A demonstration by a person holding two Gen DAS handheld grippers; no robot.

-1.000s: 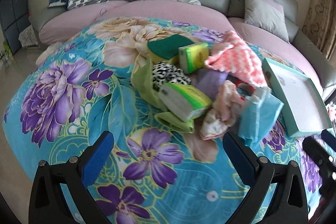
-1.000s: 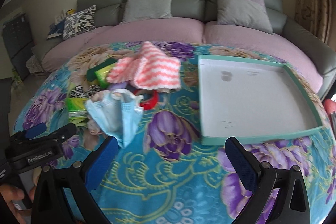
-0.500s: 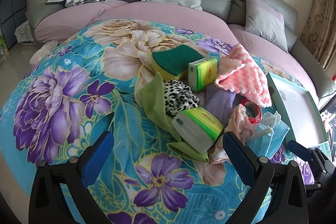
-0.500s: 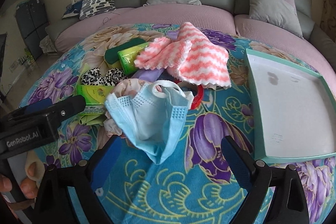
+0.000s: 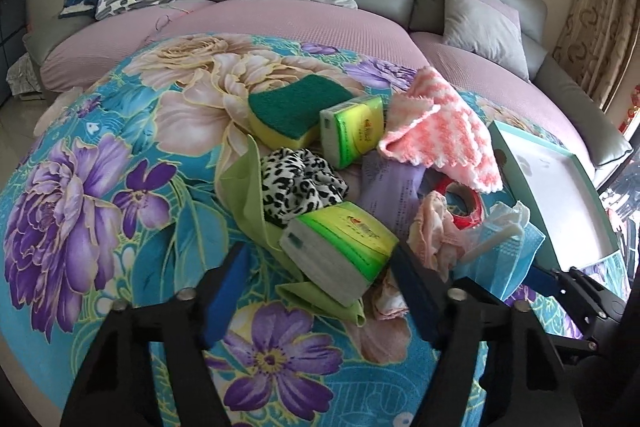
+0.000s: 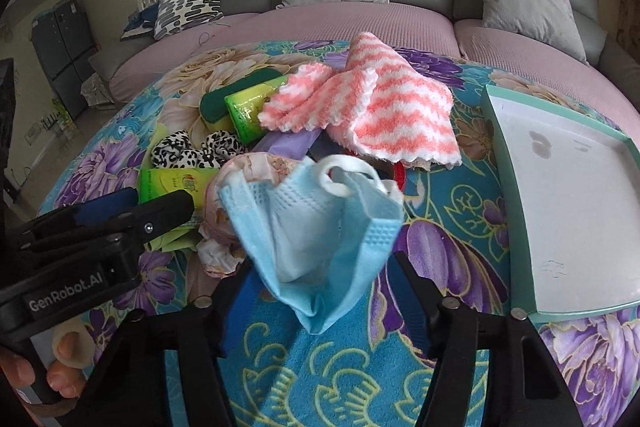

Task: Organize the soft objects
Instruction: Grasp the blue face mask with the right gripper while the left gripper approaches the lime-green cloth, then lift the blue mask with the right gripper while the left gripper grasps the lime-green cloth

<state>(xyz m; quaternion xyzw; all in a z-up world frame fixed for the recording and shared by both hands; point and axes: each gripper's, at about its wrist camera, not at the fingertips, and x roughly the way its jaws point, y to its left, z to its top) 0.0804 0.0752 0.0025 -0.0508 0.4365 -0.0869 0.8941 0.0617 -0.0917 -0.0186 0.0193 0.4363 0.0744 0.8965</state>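
Note:
A pile of soft things lies on the floral blanket (image 5: pixel 100 187). My left gripper (image 5: pixel 320 287) is open, its fingers either side of a green tissue pack (image 5: pixel 340 243) on a green cloth (image 5: pixel 244 203). Behind it lie a leopard scrunchie (image 5: pixel 298 183), a green sponge (image 5: pixel 288 111), a second tissue pack (image 5: pixel 352 131), a pink striped towel (image 5: pixel 440 131) and red tape (image 5: pixel 464 199). My right gripper (image 6: pixel 324 299) is open around a blue face mask (image 6: pixel 316 223). The mask also shows in the left wrist view (image 5: pixel 500 255).
A teal tray with a white floor (image 6: pixel 568 211) lies on the blanket at the right, also in the left wrist view (image 5: pixel 560 195). A grey and pink sofa (image 5: pixel 320 7) with cushions runs behind. My left gripper's body (image 6: pixel 92 239) is at the right view's left.
Both grippers have moved forward into the pile. The left now straddles the near tissue pack and the right straddles the blue mask. Both stay open.

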